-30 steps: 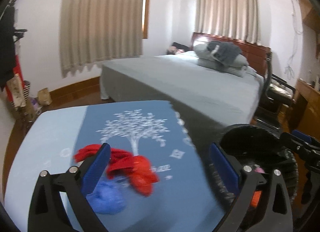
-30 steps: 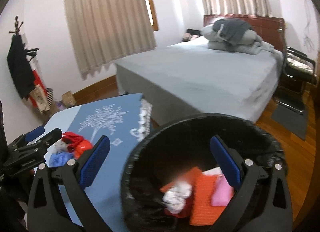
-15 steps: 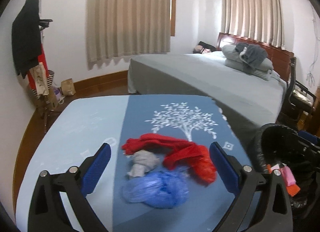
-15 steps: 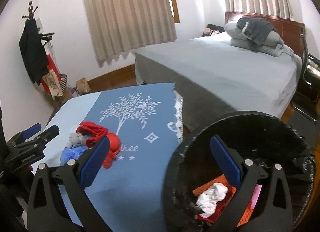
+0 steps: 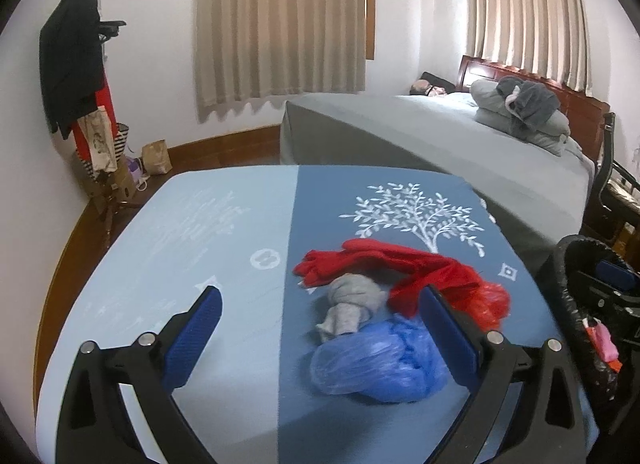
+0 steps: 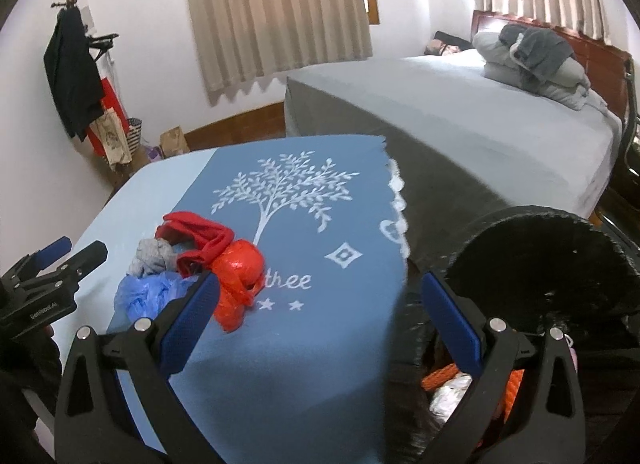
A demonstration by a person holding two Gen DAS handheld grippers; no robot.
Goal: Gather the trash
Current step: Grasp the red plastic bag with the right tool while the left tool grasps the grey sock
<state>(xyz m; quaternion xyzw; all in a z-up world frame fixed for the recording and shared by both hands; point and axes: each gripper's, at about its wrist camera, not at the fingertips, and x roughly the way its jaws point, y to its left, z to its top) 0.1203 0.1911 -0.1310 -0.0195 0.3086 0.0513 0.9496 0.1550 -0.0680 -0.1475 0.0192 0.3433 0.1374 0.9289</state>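
Both grippers hung w/ fingers spread wide, nothing between them: left gripper (image 5: 320, 328) over the trash pile, right gripper (image 6: 320, 308) nr the table edge. Blue bag (image 5: 376, 364), grey wad (image 5: 352, 304), red cloth (image 5: 372, 260) & red bag (image 6: 238, 280) lay touching on the tablecloth (image 5: 224, 232) (bin (image 6: 552, 260) just beside it).

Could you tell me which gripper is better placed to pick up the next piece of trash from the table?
Probably the left. The left gripper is open and aimed at the blue plastic bag, which lies between its fingers. The right gripper is also open but sits over the table edge beside the black bin.
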